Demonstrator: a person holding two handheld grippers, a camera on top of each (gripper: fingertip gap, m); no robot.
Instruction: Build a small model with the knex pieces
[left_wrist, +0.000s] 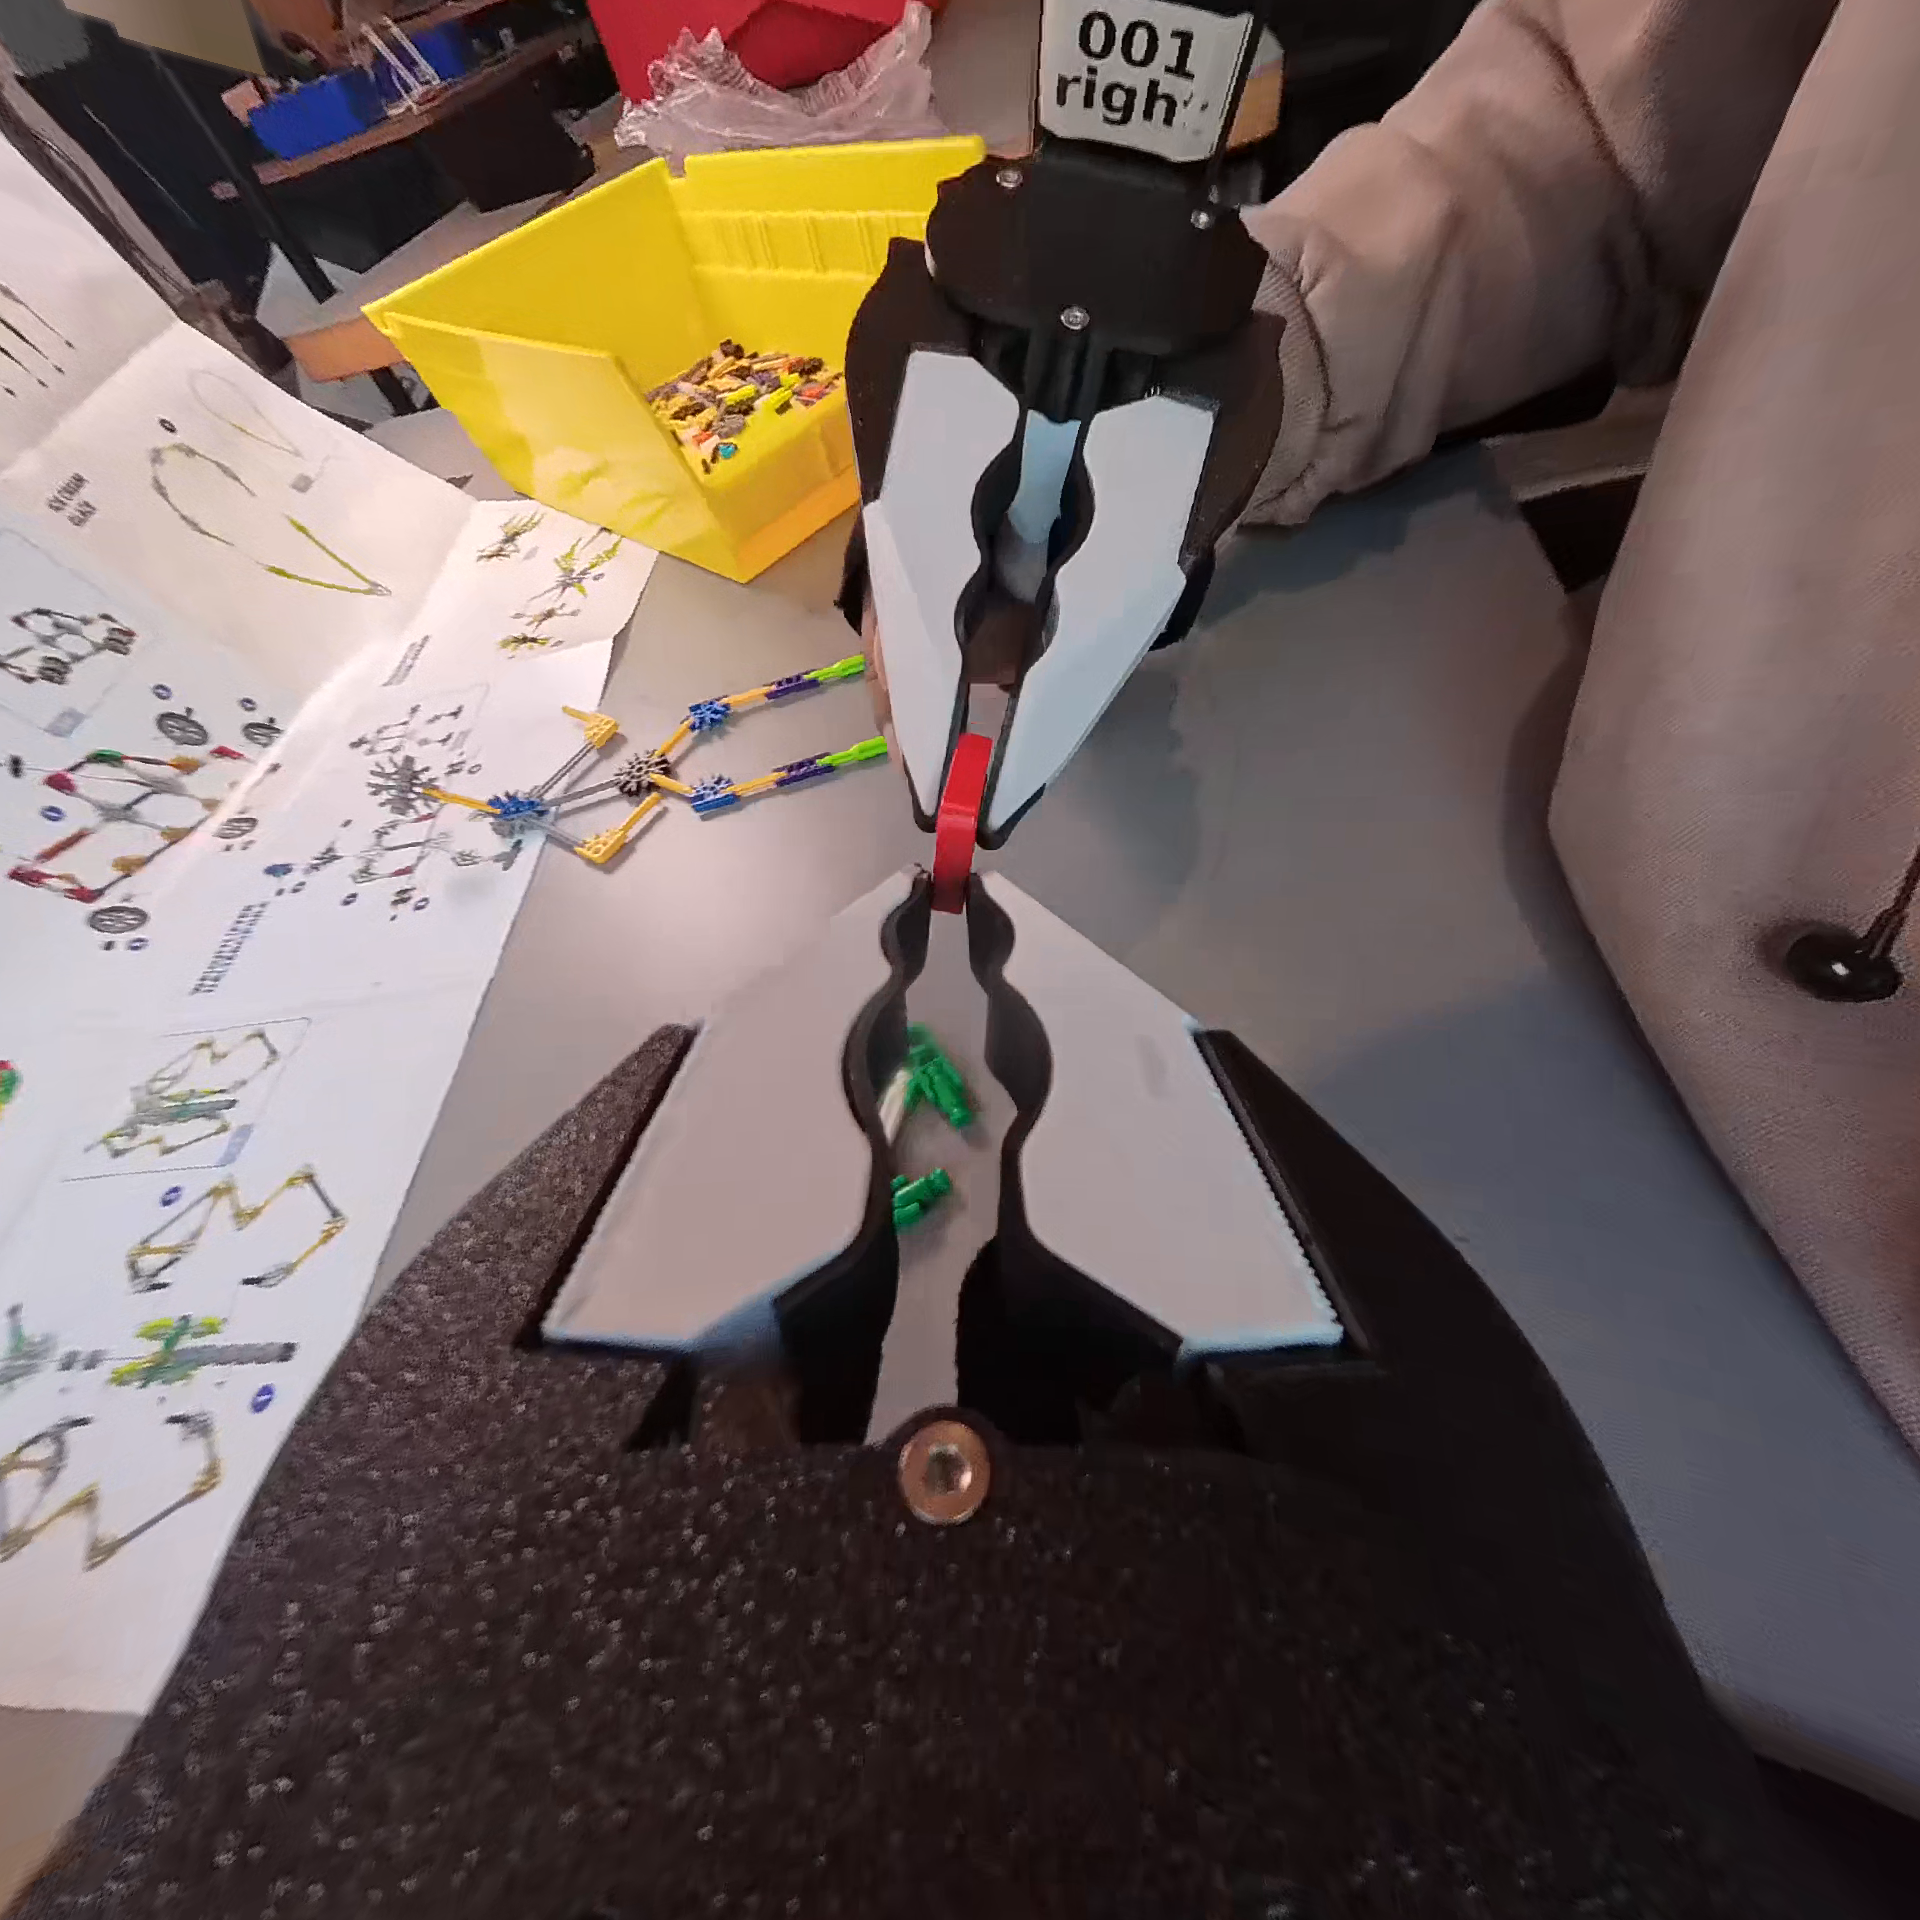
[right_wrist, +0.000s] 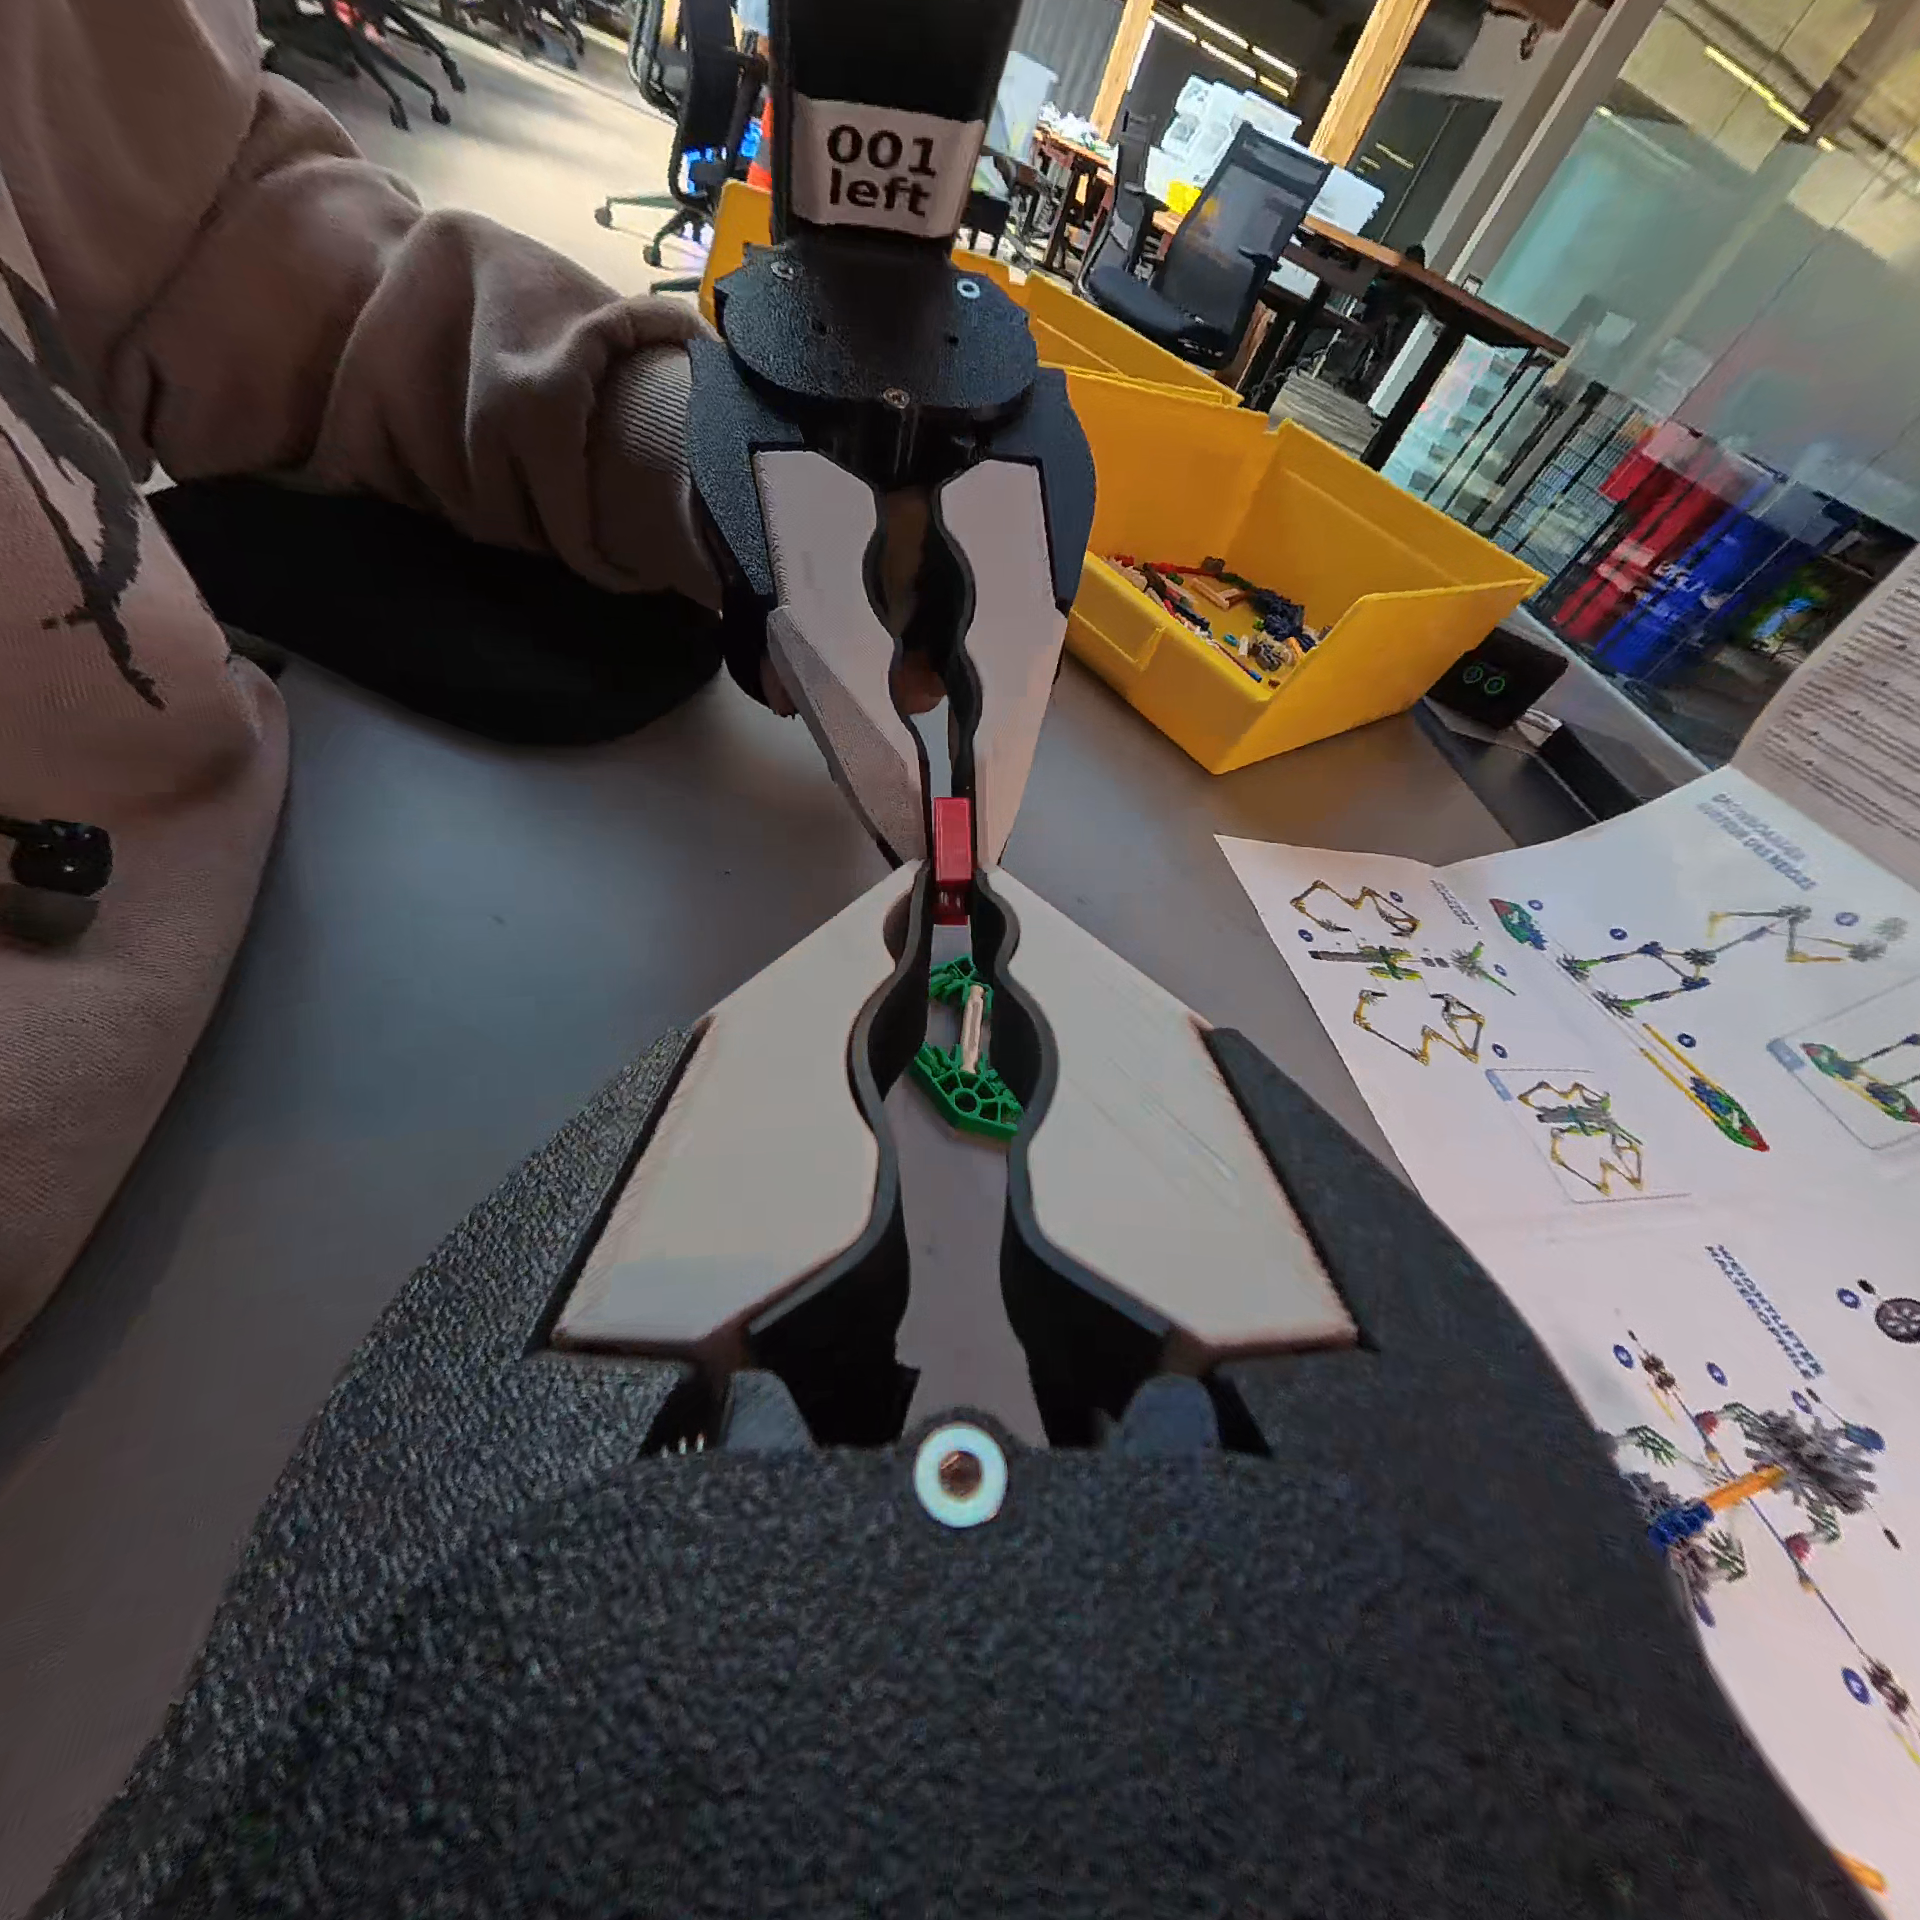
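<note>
Both grippers meet tip to tip above the grey table (left_wrist: 1351, 727), and both have their fingers closed on the same small red piece (left_wrist: 958, 821). The left gripper (left_wrist: 943, 883) pinches its near end with the jaws drawn almost together; the right gripper (left_wrist: 961, 826), facing it, clamps the far end just as narrowly. From the right wrist view the red piece (right_wrist: 952, 857) sits between the right gripper (right_wrist: 948, 883) and the left gripper (right_wrist: 951, 831), raised off the table. Directly under them lie green connector pieces (right_wrist: 971, 1091) joined by a pale rod (right_wrist: 974, 1023). A yellow bin (left_wrist: 582, 416) of mixed small parts stands toward the far edge of the table. Printed instruction sheets (left_wrist: 260, 831) cover its left side, and a partly built rod-and-connector frame (left_wrist: 665, 779) lies at the sheets' edge. A person's beige sleeve (left_wrist: 1455, 312) reaches in behind the right gripper.
</note>
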